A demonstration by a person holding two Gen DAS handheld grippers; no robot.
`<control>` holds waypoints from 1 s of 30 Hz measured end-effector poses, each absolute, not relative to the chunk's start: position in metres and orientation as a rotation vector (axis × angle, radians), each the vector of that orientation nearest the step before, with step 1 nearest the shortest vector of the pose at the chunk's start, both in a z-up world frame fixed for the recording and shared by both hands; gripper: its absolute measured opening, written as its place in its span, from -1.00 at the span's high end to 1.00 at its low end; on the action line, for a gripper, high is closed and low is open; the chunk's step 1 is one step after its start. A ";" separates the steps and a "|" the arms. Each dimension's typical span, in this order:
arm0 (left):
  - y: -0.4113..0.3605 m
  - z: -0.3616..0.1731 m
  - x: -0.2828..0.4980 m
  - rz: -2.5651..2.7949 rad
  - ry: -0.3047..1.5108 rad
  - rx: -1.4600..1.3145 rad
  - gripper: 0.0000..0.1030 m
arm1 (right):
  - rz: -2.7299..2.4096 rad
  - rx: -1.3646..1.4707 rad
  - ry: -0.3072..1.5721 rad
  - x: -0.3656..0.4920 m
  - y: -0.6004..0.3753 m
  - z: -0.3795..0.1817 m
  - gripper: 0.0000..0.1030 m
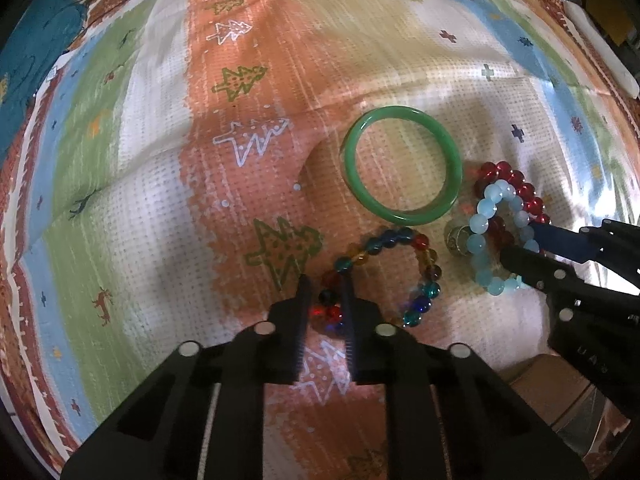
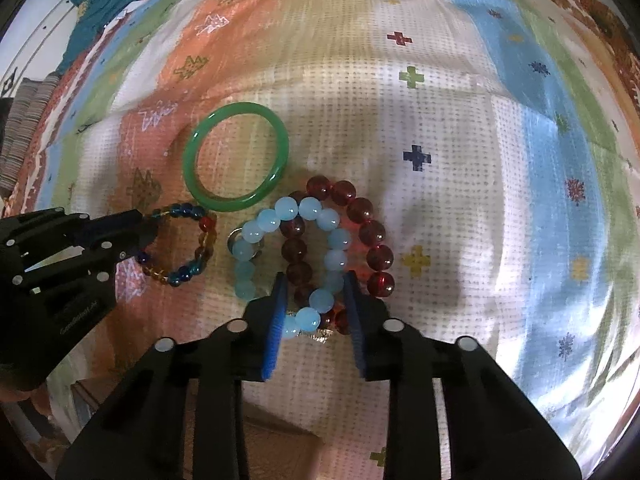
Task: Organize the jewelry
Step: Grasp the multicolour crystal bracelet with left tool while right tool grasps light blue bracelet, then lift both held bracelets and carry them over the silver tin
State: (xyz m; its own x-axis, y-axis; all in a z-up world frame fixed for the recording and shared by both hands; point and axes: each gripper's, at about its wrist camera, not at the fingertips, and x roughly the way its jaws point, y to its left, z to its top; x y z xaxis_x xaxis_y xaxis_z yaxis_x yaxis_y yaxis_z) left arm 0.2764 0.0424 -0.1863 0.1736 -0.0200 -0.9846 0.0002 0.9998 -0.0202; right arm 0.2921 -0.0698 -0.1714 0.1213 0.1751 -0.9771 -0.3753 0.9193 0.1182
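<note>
Silver ring mostly hidden under light-blue bracelet, left of right fingers; red bracelet partly overlapped.

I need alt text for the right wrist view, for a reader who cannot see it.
The right claw straddles overlapping light blue and dark red bead bracelets on a patterned cloth. Further away lies a green bangle; at left, the left claw reaches a multicoloured bead bracelet.

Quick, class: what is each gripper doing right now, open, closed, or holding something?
Left gripper: jaws narrowed around the multicoloured glass-bead bracelet, gripping its beads.
Right gripper: open, jaws straddling the overlapping pale blue bead bracelet and dark red bead bracelet, not clamped.
</note>
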 end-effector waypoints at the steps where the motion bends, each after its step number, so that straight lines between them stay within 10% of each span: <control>1: 0.045 -0.187 0.277 -0.016 1.395 -0.021 0.82 | 0.410 -0.165 1.396 0.292 -0.070 -0.171 0.59; 30: 0.039 -0.127 0.244 -0.044 1.297 -0.021 0.82 | 0.429 -0.221 1.244 0.280 -0.075 -0.121 0.76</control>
State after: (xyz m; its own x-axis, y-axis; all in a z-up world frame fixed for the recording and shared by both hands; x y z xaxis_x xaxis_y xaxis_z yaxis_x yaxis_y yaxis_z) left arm 0.2439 0.0386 -0.1265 0.2693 -0.0440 -0.9621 0.0207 0.9990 -0.0399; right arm 0.2798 -0.0745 -0.1210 0.2552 0.1938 -0.9473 -0.4307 0.8999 0.0681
